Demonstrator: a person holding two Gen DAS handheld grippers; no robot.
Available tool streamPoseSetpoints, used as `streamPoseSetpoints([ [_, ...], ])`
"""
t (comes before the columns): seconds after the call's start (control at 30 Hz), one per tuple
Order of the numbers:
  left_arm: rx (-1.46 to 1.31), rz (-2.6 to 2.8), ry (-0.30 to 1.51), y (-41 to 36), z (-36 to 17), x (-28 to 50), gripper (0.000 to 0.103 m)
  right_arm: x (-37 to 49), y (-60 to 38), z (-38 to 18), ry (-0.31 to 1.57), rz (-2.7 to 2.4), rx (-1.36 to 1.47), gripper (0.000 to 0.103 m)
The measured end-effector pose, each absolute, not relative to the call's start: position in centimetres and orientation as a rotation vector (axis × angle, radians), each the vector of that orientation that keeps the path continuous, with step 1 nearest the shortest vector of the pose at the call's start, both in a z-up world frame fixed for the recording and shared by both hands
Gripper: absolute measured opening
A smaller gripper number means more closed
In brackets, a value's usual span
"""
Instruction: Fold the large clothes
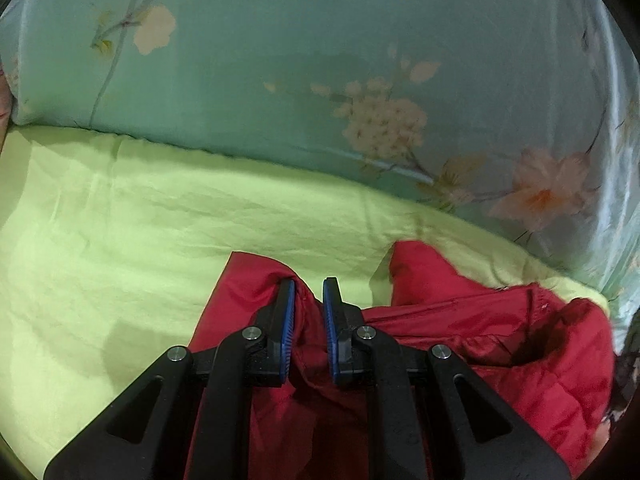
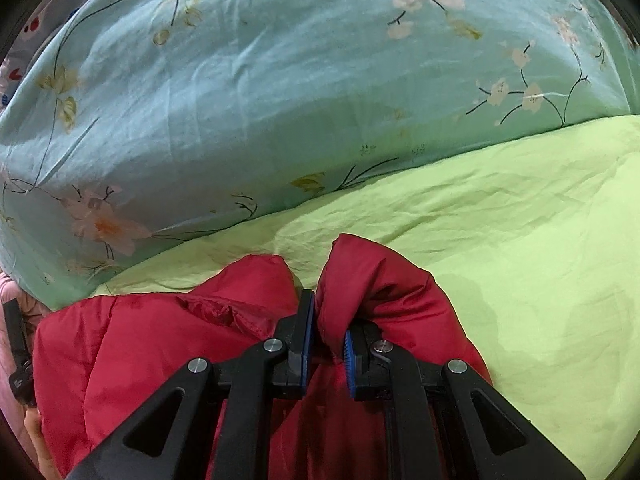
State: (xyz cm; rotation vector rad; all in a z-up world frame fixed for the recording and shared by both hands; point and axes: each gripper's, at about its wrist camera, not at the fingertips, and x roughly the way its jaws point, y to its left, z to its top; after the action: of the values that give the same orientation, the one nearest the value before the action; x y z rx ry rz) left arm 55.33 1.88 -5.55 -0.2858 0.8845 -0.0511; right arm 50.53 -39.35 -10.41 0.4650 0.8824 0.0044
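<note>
A red padded jacket [image 1: 500, 344] lies bunched on the lime-green bed sheet [image 1: 160, 216]. My left gripper [image 1: 309, 284] is shut on a fold of the jacket, with red fabric pinched between its blue pads. In the right wrist view the jacket [image 2: 152, 340] spreads to the left. My right gripper [image 2: 326, 312] is shut on another thick fold of it, which bulges up over the right finger and hides that fingertip. Both grippers hold the jacket just above the sheet.
A large teal floral quilt [image 1: 320, 60] is piled along the far side of the bed, also seen in the right wrist view [image 2: 240, 80]. The green sheet [image 2: 520, 220] stretches to the right. A black gripper part [image 2: 18, 344] shows at the far left edge.
</note>
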Motion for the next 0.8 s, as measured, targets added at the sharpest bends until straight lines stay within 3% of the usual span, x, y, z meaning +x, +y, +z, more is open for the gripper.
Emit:
streamPoseSetpoints([
  [0.37,-0.198,-0.166,0.731,1.5,-0.2,45.9,0.012,52.0,-39.7,-11.6,0.906,-0.018,0.485,0.011],
  [0.5,-0.150,-0.245,0.712,-0.9,0.2,41.8,0.012,51.4,-40.0,-10.7,0.896,-0.010,0.482,0.017],
  [0.6,-0.114,-0.298,0.704,-3.2,0.1,40.0,0.012,49.9,-39.9,-8.6,0.854,-0.019,0.442,0.039],
  [0.67,-0.116,-0.338,0.706,-4.2,-0.1,38.8,0.012,48.6,-39.8,-7.1,0.813,-0.007,0.412,0.065],
  [0.8,-0.117,-0.382,0.704,-5.6,0.2,37.1,0.012,45.8,-39.3,-4.6,0.767,0.032,0.363,0.066],
])
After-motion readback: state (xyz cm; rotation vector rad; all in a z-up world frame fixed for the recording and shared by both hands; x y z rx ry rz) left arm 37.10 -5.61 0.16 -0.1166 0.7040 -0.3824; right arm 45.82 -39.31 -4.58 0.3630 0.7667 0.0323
